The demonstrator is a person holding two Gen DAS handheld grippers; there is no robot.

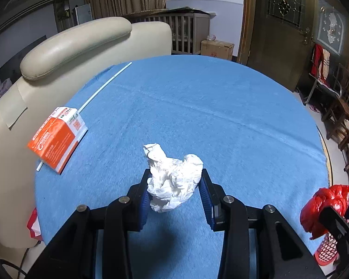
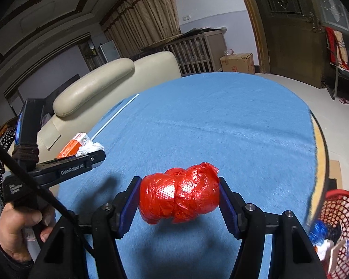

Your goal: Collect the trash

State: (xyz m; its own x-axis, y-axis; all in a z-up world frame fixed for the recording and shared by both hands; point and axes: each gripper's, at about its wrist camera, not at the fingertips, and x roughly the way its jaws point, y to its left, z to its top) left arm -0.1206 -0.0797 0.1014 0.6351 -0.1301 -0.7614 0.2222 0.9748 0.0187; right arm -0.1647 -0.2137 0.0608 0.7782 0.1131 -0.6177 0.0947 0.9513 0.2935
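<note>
My left gripper (image 1: 174, 181) is shut on a crumpled white paper wad (image 1: 174, 176) and holds it above the blue table cloth (image 1: 197, 107). My right gripper (image 2: 179, 190) is shut on a crumpled red plastic bag (image 2: 179, 195), also held above the cloth. The right gripper with the red bag (image 1: 323, 207) shows at the right edge of the left wrist view. The left gripper with the white wad (image 2: 90, 148) shows at the left of the right wrist view. A red mesh basket (image 2: 337, 211) holding some trash stands beside the table at the lower right.
An orange and white carton (image 1: 58, 137) lies on the cloth at the left, on a long white straw (image 1: 104, 86). A cream sofa (image 1: 76, 44) stands behind the table's left edge. The red basket (image 1: 325, 251) shows below the table's right edge.
</note>
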